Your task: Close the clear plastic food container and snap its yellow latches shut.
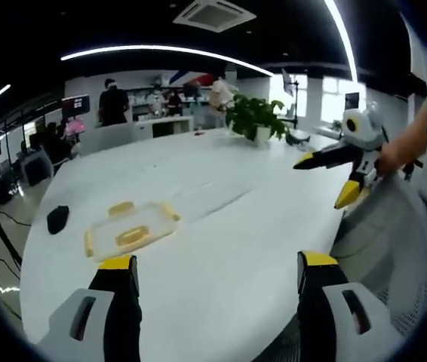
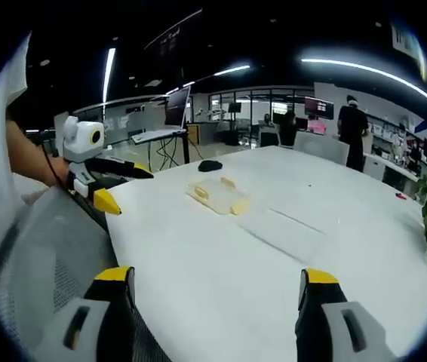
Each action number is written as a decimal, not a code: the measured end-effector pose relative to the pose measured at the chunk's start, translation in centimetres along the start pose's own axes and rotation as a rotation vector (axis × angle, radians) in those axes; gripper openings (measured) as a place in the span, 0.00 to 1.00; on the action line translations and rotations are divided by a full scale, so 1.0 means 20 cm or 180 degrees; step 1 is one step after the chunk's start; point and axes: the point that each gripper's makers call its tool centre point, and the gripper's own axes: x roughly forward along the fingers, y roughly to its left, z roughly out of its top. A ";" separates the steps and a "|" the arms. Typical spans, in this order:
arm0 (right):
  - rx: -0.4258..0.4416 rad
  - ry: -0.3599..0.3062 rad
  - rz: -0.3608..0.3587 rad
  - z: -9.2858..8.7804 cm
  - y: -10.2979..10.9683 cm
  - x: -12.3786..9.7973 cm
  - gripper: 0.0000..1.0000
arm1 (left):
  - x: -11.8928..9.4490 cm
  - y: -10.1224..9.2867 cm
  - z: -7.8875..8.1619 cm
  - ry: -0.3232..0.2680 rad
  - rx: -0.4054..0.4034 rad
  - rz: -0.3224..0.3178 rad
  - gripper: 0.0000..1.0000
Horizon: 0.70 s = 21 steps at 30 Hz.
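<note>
Container-wise, nothing was being gripped at this point: the left gripper (image 1: 217,271) had its yellow-tipped jaws wide apart with bare table between them, and the right gripper (image 2: 217,285) was the same, jaws spread over the near edge of the white table (image 2: 274,256). Going outward, the clear plastic food container (image 1: 130,228) sat flat on the table, left of the left jaws and a bit beyond them, well apart from both grippers. Its lid looked to be resting on the base, but I couldn't tell if it was seated. Yellow latches (image 1: 121,207) showed at its edges. Its long axis ran slantwise, left-near to right-far in the left gripper view. My take: bring both grippers over it, steady it with one, then press each latch down squarely so it doesn't skate. A dark mouse-like thing (image 1: 57,218) lay further left, and a potted plant (image 1: 256,117) stood at the far end.
</note>
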 end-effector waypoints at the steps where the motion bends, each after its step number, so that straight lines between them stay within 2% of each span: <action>1: 0.0013 0.0008 0.0022 0.00 0.00 0.01 0.90 | 0.00 0.00 0.00 0.0003 0.0004 -0.0033 0.85; 8: 0.0033 0.0086 0.0065 0.01 0.01 0.07 0.89 | -0.01 0.04 -0.02 0.0053 0.0030 -0.0143 0.84; 15: -0.0141 0.0224 0.0135 0.06 0.00 0.16 0.85 | -0.02 0.15 0.00 0.0046 0.0082 -0.0182 0.83; 17: -0.0276 0.0233 0.0093 0.08 -0.03 0.19 0.85 | -0.01 0.18 0.00 0.0061 0.0076 -0.0222 0.83; 19: -0.0244 0.0259 0.0146 0.10 -0.04 0.21 0.80 | -0.01 0.20 -0.02 0.0115 0.0039 -0.0298 0.83; 21: -0.0360 0.0291 0.0144 0.11 -0.05 0.24 0.79 | 0.00 0.22 -0.03 0.0157 0.0106 -0.0332 0.82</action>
